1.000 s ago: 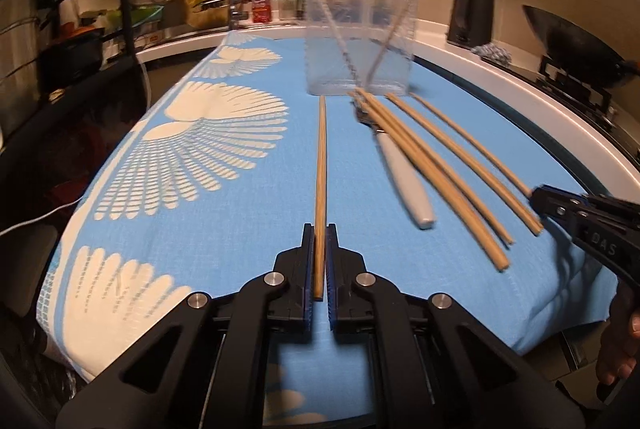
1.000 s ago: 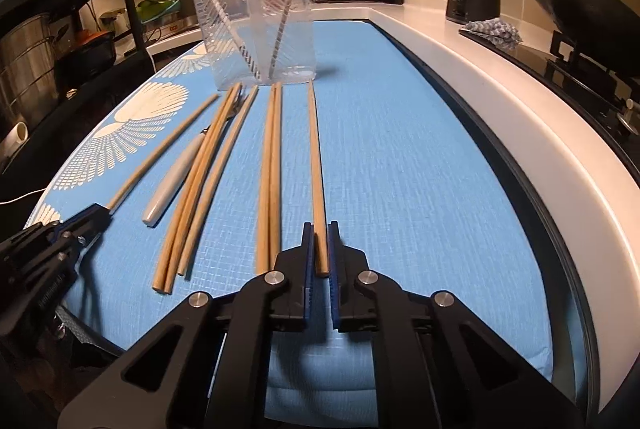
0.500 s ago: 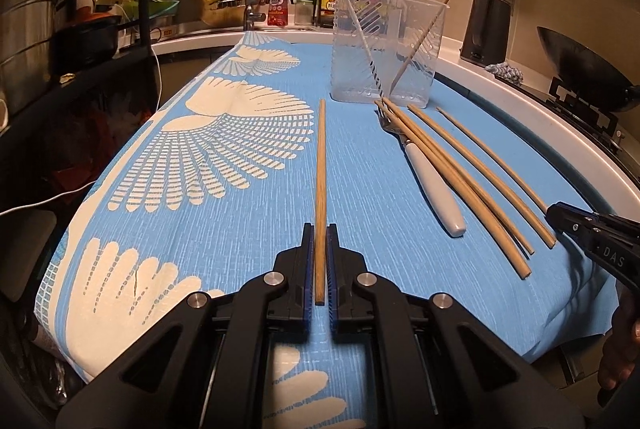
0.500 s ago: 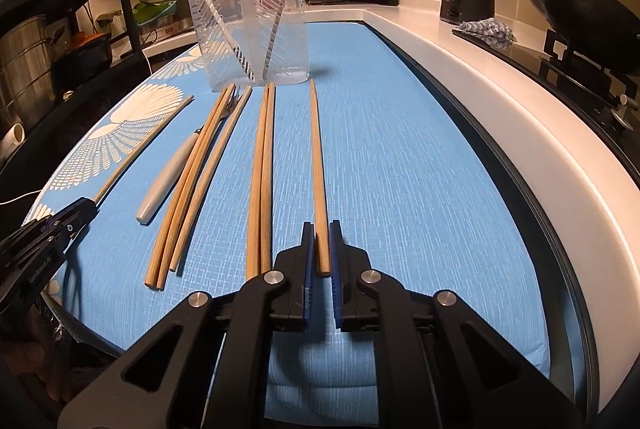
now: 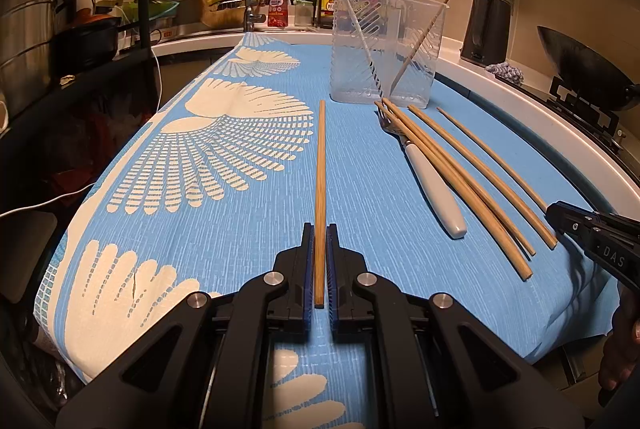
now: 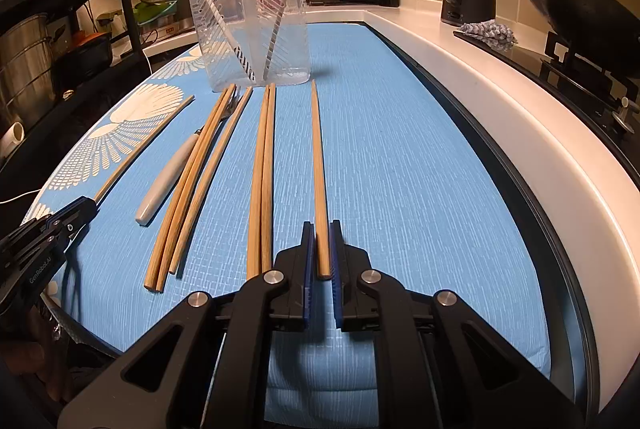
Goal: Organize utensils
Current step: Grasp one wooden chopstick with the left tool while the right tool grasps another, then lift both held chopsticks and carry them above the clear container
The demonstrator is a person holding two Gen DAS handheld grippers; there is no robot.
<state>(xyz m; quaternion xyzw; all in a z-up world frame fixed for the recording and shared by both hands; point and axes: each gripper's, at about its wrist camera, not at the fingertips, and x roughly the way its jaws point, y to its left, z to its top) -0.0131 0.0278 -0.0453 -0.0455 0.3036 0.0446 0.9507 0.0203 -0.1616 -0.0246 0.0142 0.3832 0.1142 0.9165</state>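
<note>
The left gripper (image 5: 319, 261) has its jaws closed on a chopstick (image 5: 320, 181) that runs straight ahead over the blue cloth (image 5: 248, 229). The right gripper (image 6: 320, 257) likewise clamps the near end of another chopstick (image 6: 318, 165). To its left lie more chopsticks (image 6: 262, 181) and a fork (image 6: 172, 173). Beyond stands a clear plastic holder (image 6: 256, 29) on the worktop (image 6: 500, 101).

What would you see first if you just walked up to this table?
First, two black grippers, each closed on the near end of one wooden chopstick: the left gripper on the chopstick lying alone by the white fan pattern, the right gripper on the rightmost chopstick. Between them, more chopsticks and a white-handled fork lie on the blue cloth. At the far end stands a clear utensil holder.
</note>
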